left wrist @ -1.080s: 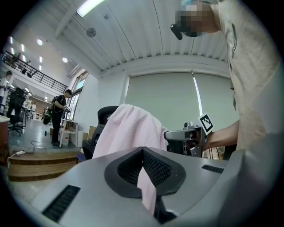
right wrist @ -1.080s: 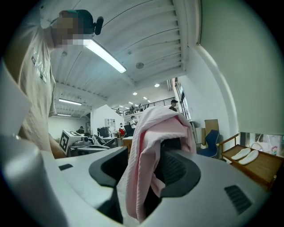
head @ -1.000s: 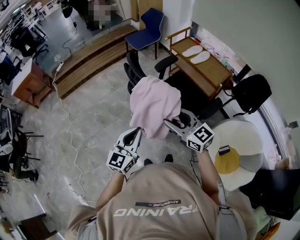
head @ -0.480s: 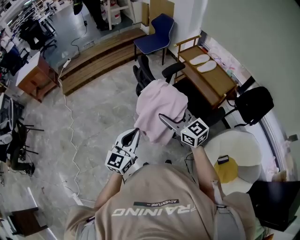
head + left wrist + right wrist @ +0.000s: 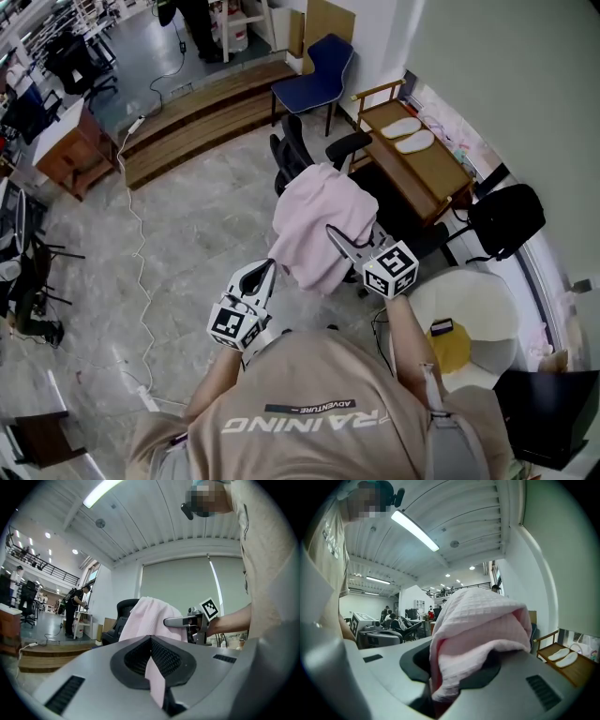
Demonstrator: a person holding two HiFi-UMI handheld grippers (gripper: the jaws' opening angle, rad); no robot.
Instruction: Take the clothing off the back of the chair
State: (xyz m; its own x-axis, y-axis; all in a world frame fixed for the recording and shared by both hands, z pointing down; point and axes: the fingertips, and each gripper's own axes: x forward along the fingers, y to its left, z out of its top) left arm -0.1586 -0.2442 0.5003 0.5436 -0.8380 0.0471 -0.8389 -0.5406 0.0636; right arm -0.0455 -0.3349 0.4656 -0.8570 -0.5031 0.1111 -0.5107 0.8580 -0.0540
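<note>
While clothing (image 5: 317, 220) drapes a chair (image 5: 289, 155) on marble floor (image 5: 187, 234), left gripper (image 5: 265, 271) jaws pinch its edge, right gripper (image 5: 334, 233) jaws closing on a fold.

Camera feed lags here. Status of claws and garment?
Left claw shut on pink garment. Right claw closing on it. Garment draped over chair. Nothing blocking.

Head view looks steeply down; both gripper views closely face clothing (image 5: 319, 223).

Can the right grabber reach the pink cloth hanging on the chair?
Yes, it looks so. Nothing stands in the way: the right gripper is right at the pink garment draped over the black chair, and its jaws are closing with a fold of the cloth between them.
</note>
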